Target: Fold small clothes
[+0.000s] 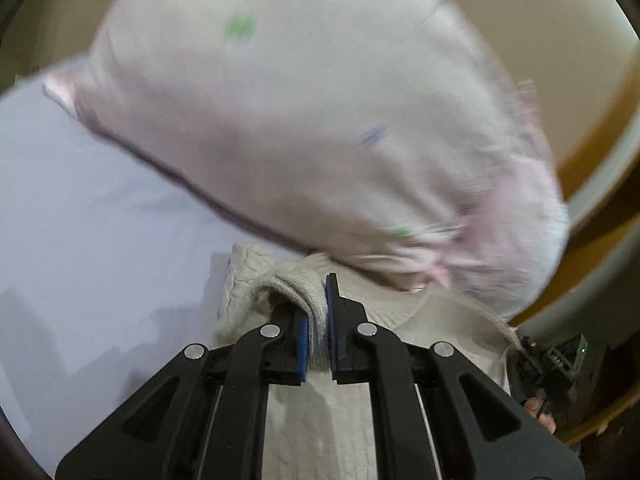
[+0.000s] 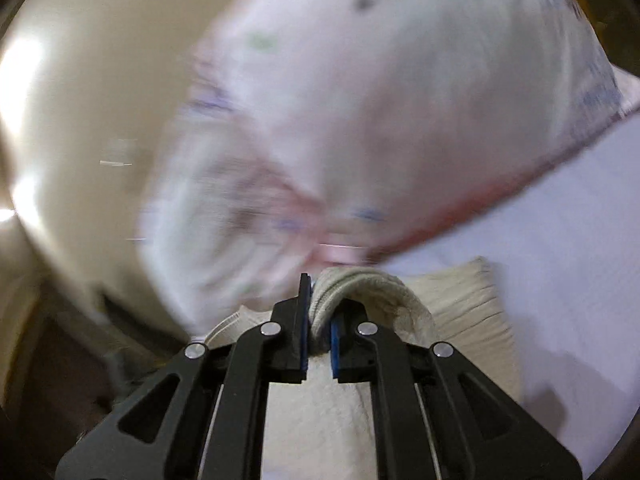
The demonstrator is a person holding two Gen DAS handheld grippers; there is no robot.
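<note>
A cream knitted garment hangs between my two grippers over a pale lilac bedsheet. My left gripper is shut on a ribbed edge of it. In the right wrist view my right gripper is shut on another ribbed edge of the same cream knit. The cloth sags below both jaws. Both views are motion-blurred.
A large white pillow with small coloured prints lies just beyond the garment on the sheet; it also shows in the right wrist view. A beige wall and wooden bed frame lie behind. The other gripper shows at right.
</note>
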